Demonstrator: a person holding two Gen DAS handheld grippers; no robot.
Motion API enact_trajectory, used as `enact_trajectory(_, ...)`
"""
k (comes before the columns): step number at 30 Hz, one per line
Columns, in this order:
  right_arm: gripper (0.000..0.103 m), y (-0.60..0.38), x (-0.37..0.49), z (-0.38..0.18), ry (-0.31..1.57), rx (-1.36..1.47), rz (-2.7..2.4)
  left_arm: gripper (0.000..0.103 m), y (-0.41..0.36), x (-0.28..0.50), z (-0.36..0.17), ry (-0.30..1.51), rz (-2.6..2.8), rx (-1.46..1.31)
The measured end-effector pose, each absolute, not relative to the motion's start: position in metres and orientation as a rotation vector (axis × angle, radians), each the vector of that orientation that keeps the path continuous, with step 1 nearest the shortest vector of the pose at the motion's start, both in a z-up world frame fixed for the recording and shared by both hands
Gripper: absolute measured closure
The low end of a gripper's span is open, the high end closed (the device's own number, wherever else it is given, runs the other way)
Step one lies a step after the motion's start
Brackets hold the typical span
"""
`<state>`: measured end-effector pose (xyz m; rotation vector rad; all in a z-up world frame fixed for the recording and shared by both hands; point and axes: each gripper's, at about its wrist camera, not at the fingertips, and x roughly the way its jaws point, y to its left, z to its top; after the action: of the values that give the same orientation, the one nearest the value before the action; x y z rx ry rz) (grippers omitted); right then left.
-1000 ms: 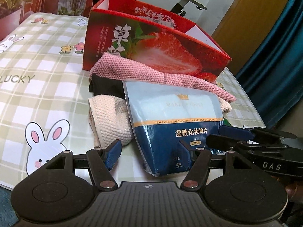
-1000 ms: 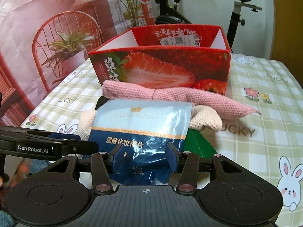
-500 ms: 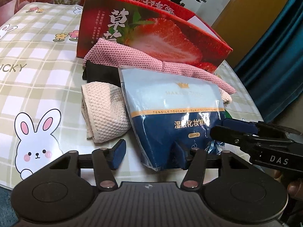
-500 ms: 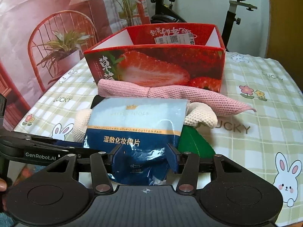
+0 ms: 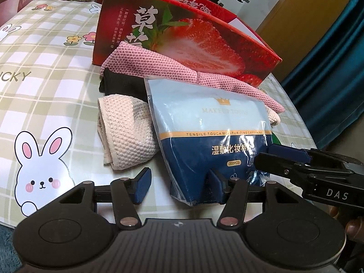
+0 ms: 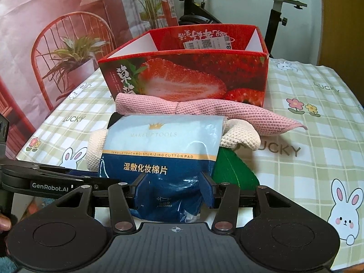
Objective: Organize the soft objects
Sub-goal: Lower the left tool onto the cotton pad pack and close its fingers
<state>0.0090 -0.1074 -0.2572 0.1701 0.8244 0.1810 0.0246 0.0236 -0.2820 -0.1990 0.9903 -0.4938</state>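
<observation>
A blue and pale cotton-pad pouch (image 5: 211,134) lies on a pile of cloths in front of the red strawberry box (image 5: 182,38). The pile has a pink cloth (image 5: 159,68), a beige cloth (image 5: 127,127) and a black cloth (image 5: 120,84). My left gripper (image 5: 179,182) is open at the pouch's near left corner. My right gripper (image 6: 174,187) is shut on the pouch (image 6: 163,145), its fingers pinching the crumpled lower end. The box (image 6: 186,72) stands open behind the pink cloth (image 6: 204,111). A green leaf-shaped piece (image 6: 232,170) lies under the pouch's right side.
The table (image 6: 318,136) has a green checked cover with rabbits and flowers. An exercise bike (image 6: 279,11) stands behind the box. A dark teal curtain (image 5: 329,68) hangs to the right of the table. The table's front edge is just below both grippers.
Both grippers have moved forward toward the pile, so the box and cloths look larger. The right gripper's fingers stay pinched on the pouch's lower end. The left gripper stays open.
</observation>
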Motion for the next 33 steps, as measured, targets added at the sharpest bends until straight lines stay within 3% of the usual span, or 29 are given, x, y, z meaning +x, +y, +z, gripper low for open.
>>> enact_trajectory(25, 0.054, -0.114, 0.006, -0.255, 0.835, 0.183, 0.149, 0.045, 0.025, 0.024, -0.281, 0.989, -0.494, -0.2)
enact_trajectory(29, 0.05, -0.112, 0.009, -0.259, 0.829, 0.18, 0.154, 0.059, 0.024, 0.024, -0.281, 0.987, -0.523, -0.209)
enact_trajectory(33, 0.051, -0.114, 0.015, -0.26, 0.822, 0.199, 0.153, 0.064, 0.022, 0.022, -0.279, 0.972, -0.532, -0.195)
